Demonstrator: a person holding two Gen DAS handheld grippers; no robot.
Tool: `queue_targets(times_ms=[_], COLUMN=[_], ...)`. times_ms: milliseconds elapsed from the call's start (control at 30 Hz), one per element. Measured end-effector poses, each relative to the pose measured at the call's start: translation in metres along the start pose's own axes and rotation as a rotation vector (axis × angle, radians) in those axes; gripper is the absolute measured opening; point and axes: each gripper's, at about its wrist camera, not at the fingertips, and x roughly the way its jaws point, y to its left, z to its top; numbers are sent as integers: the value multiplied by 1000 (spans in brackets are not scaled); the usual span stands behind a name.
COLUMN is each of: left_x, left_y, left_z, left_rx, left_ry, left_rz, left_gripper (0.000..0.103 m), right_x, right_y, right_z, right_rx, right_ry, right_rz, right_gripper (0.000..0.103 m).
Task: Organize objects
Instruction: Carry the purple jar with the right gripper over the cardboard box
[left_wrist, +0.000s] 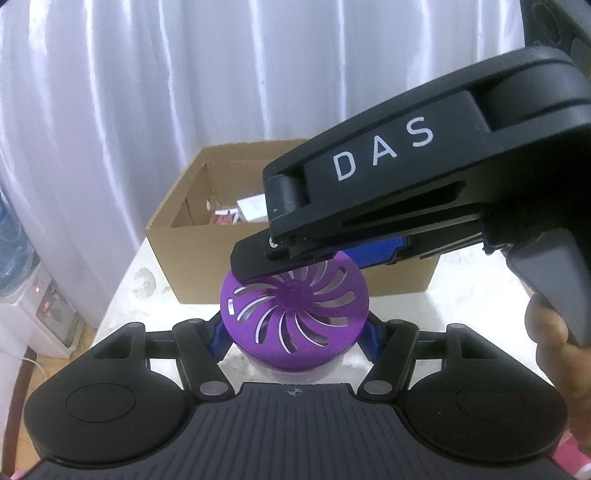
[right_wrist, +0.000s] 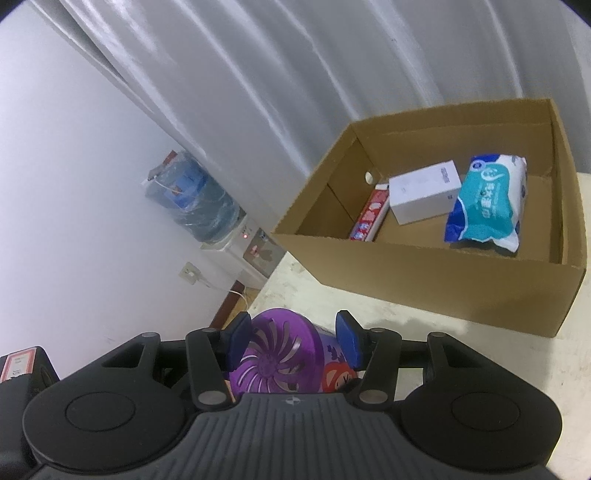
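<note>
**Two grippers hold one purple-topped jar**

The left gripper (left_wrist: 295, 334) is part-way closed, its blue pads squeezing the jar (left_wrist: 293, 314) with the purple fan lid. The right gripper (right_wrist: 293, 341) pinches the lid too. The jar is above the white table (right_wrist: 424, 354). The cardboard box (right_wrist: 443, 273) sits at 1 o'clock.

soft, even indoor light, cool and slightly bluish. the pleated white curtain (left_wrist: 147, 110) shows pale sheen along its folds. fisheye bending curves both views, corners dark. the pale worktop (right_wrist: 406, 350) looks washed out; near black tool parts are slightly soft.
</note>
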Motion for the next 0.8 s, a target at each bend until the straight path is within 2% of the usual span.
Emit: queue_targets(times_ms=[800], left_x=[-6], left_y=[0], left_z=[-14], left_rx=[14], left_ry=[-63], left_rz=[7], left_gripper=[65], right_x=[-16], right_y=[14], right_z=[36], right_rx=[-18], right_ry=[-71], right_rz=[44], right_gripper=[55])
